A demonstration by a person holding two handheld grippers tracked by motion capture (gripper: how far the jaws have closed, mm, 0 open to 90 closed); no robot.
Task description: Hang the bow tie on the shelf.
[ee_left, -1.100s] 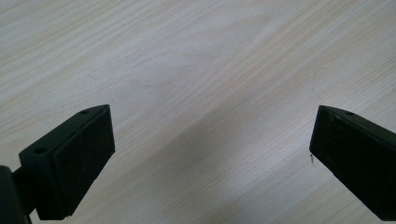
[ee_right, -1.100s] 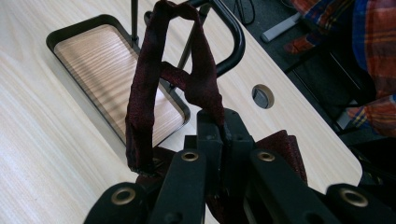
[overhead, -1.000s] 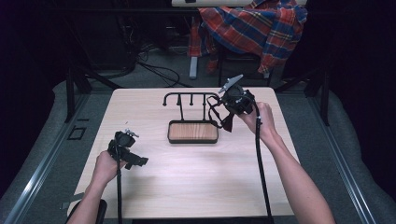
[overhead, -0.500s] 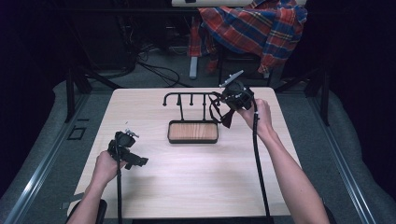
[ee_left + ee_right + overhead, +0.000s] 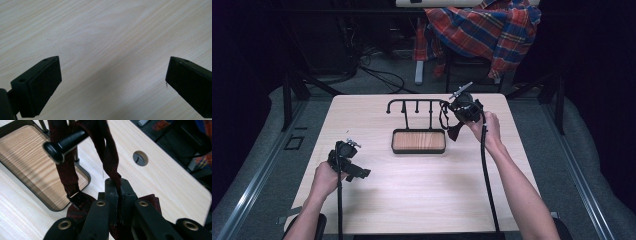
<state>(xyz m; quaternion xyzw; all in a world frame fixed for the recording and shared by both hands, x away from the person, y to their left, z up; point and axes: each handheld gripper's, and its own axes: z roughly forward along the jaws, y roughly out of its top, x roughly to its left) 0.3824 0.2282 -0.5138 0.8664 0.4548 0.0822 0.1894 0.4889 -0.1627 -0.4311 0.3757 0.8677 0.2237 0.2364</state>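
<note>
Over on the far right of the pale wooden tabletop (image 5: 422, 185), the right gripper (image 5: 460, 114) is up beside the black hook rack (image 5: 414, 106), held in the person's right hand (image 5: 486, 131); in the right gripper view its jaws are pressed tight together on a dark red strap (image 5: 110, 160), the fabric pinched right between them and running up past a black peg (image 5: 65, 143) of the rack; a second length of the same strap drops behind that peg to a small black clasp (image 5: 76, 198), with more red fabric bunched low around the gripper's linkage; from the high view the strap hangs as a dark loop at the rack's right end, with a dark flap of it dangling just below the gripper; the rack stands on its wooden tray base (image 5: 419, 141), dark-rimmed, mid-table, and the right gripper view shows that base lying just beyond the strap; a round cable hole (image 5: 140, 158) sits in the tabletop farther off; meanwhile the left gripper (image 5: 346, 161) is well apart from all this, low over the near left of the tabletop in the person's left hand (image 5: 326, 178); its own view shows both black jaws spread wide with nothing between them but bare wood grain; a plaid shirt (image 5: 484, 30) is draped over something beyond the table.
</note>
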